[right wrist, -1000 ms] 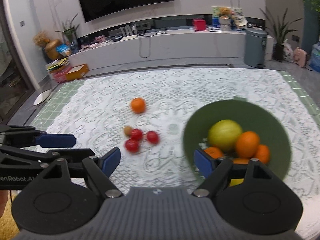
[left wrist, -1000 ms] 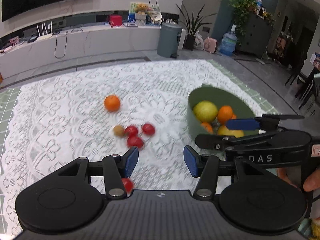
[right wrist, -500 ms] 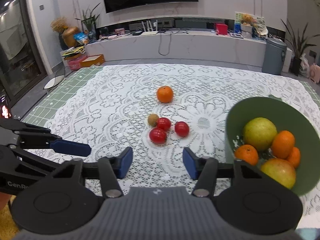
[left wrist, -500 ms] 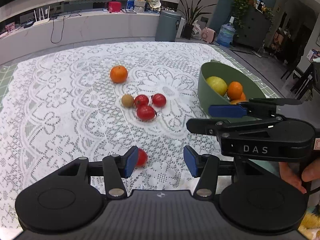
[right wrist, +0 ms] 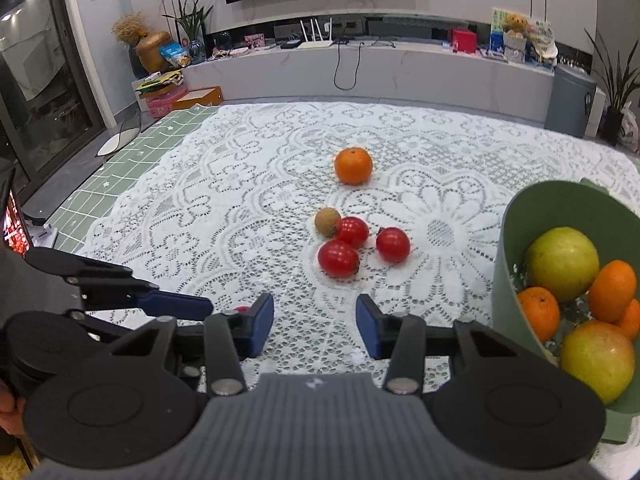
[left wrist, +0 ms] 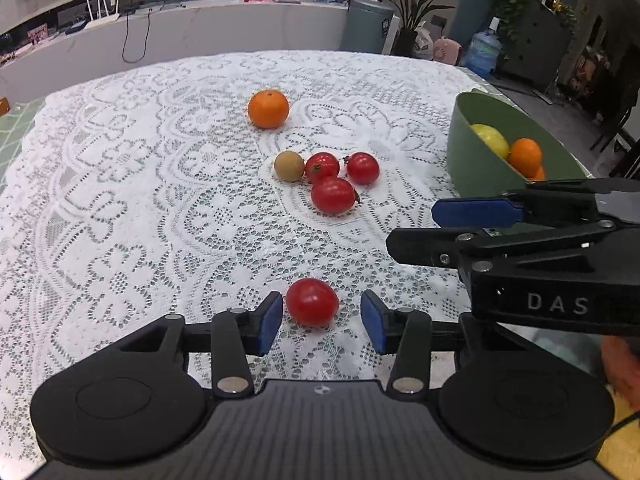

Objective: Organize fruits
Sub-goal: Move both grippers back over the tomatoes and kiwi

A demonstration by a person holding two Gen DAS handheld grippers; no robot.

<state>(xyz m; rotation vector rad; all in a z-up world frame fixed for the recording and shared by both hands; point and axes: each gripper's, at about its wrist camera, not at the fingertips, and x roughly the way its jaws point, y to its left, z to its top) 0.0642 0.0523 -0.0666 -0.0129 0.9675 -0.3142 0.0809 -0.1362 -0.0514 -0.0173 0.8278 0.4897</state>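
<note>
— What's on the lace-covered worktop (left wrist: 140,200)?
— A lone red tomato (left wrist: 312,302) lies between the left tool's (left wrist: 320,322) spread fingers, untouched.
— The right tool (right wrist: 315,326)?
— Open, empty, beside the green bowl (right wrist: 516,240) of fruit.

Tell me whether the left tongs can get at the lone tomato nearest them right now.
Probably yes. The left tongs are open, and the lone tomato lies on the lace cloth just ahead of the gap between the pads, with nothing between. The right tongs hang off to the side, out of the way.
</note>
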